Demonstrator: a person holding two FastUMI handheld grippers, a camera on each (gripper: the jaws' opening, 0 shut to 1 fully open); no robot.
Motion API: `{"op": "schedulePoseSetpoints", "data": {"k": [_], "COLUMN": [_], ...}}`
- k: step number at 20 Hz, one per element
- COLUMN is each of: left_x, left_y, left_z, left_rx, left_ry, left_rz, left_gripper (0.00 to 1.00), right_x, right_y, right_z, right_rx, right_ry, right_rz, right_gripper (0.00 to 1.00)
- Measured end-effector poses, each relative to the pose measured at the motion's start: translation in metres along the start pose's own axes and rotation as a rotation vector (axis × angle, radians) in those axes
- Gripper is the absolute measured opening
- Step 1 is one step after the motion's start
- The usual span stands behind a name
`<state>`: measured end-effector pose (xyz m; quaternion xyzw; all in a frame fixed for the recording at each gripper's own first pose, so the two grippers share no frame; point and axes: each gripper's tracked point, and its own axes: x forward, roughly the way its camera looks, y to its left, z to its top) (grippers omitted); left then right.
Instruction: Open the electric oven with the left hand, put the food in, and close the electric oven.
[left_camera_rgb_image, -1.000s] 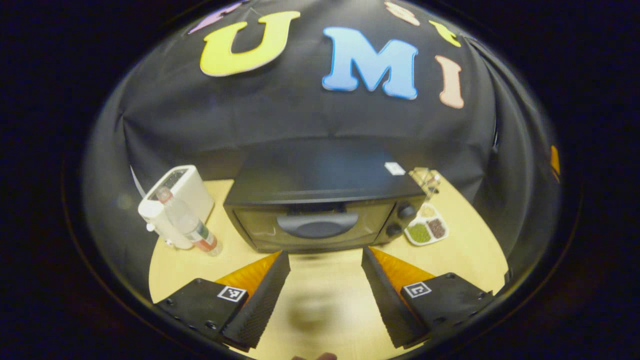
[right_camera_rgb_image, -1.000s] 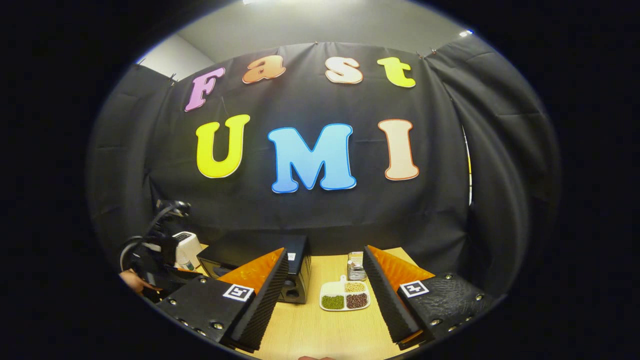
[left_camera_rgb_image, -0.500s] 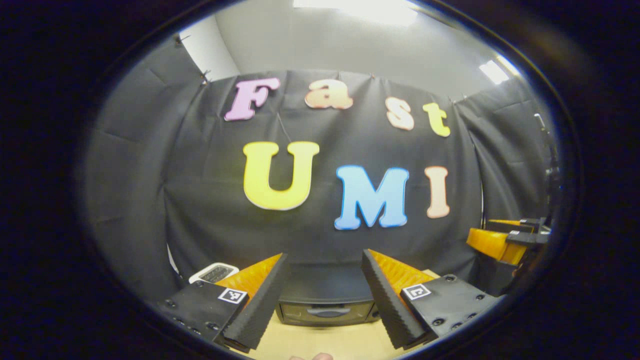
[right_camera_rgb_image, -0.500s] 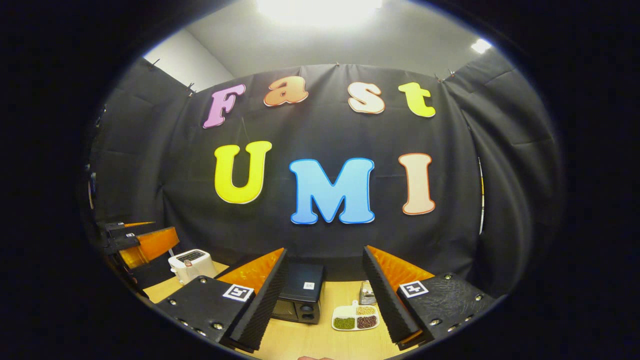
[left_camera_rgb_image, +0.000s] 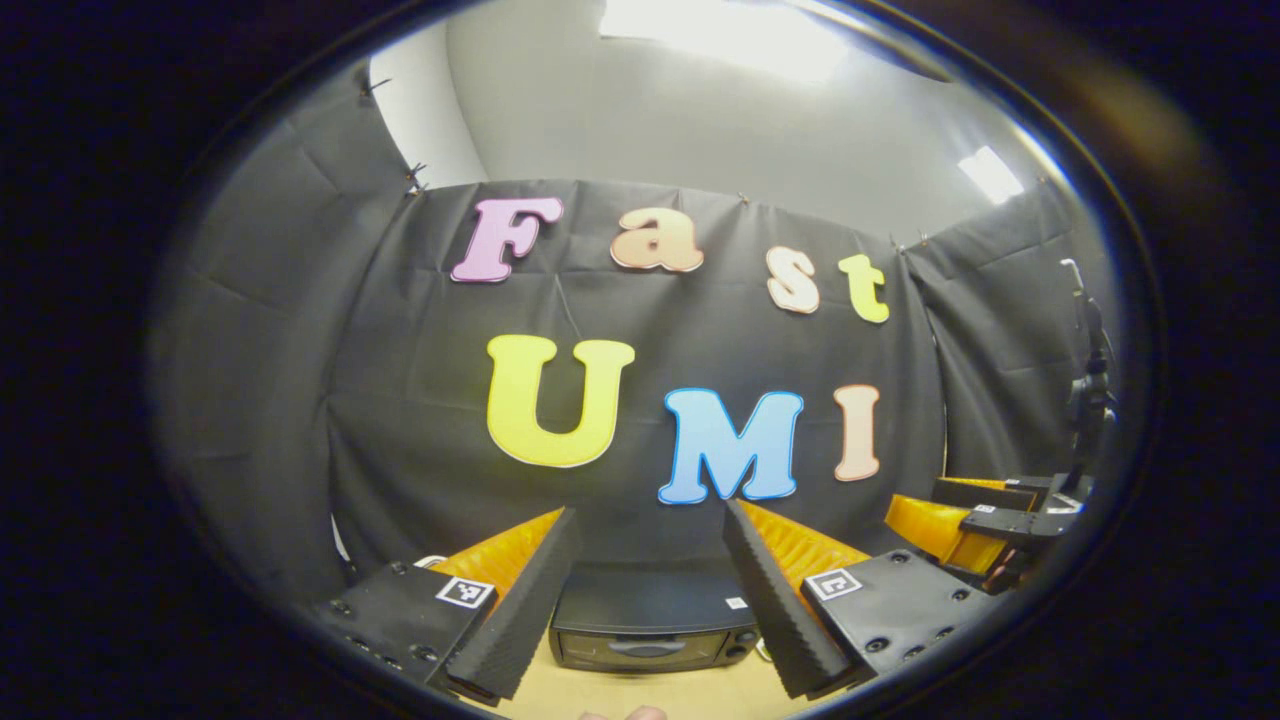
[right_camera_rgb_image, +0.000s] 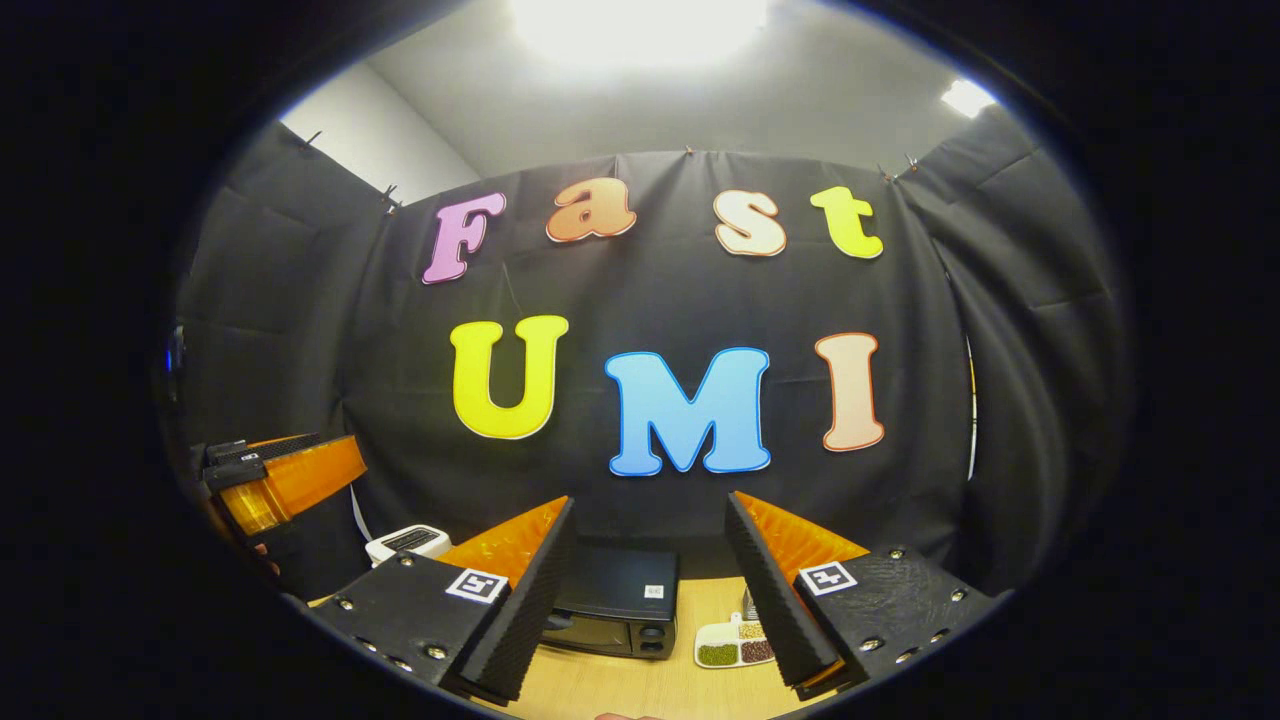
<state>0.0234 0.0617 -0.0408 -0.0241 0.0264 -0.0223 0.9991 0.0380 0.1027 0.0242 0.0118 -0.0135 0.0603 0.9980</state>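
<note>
The black electric oven (left_camera_rgb_image: 645, 625) stands on the wooden table with its door shut; the curved handle (left_camera_rgb_image: 640, 647) faces me. In the left gripper view it sits low and far off, between the fingers of my left gripper (left_camera_rgb_image: 649, 508), which is open and holds nothing. My right gripper (right_camera_rgb_image: 650, 500) is also open and holds nothing. In the right gripper view the oven (right_camera_rgb_image: 620, 598) lies left of a white divided food plate (right_camera_rgb_image: 730, 650) with green and brown portions. The plate is partly hidden behind my right gripper's right finger.
A white toaster (right_camera_rgb_image: 408, 542) stands left of the oven. The other gripper shows at each view's edge: the right one (left_camera_rgb_image: 960, 520) and the left one (right_camera_rgb_image: 285, 480), both held up beside the table (right_camera_rgb_image: 620, 690). Black cloth walls close in the back and sides.
Both grippers have drawn back and tilted upward. The oven, which was close and large in the left gripper view, now sits small at the bottom. Neither gripper has taken hold of anything.
</note>
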Motion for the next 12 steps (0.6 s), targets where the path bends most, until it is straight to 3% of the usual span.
{"op": "schedulePoseSetpoints", "data": {"k": [3,8,10,12], "left_x": [-0.004,-0.011,-0.014,-0.014], "left_y": [0.005,0.007,0.009,0.008], "left_z": [0.004,0.009,0.007,0.006], "left_rx": [-0.014,-0.026,-0.027,-0.026], "left_ry": [0.0,-0.017,-0.011,-0.012], "left_rz": [-0.013,-0.058,-0.066,-0.071], "left_gripper": [1.0,1.0,0.91,0.92], "right_x": [-0.001,-0.008,-0.013,-0.018], "right_y": [0.008,0.018,0.019,0.021], "right_z": [0.006,0.011,0.012,0.01], "right_rx": [0.006,-0.021,-0.036,-0.035], "right_ry": [-0.004,-0.011,-0.013,-0.008], "right_rz": [-0.001,-0.019,-0.027,-0.027], "right_gripper": [0.91,0.9,0.91,0.91]}}
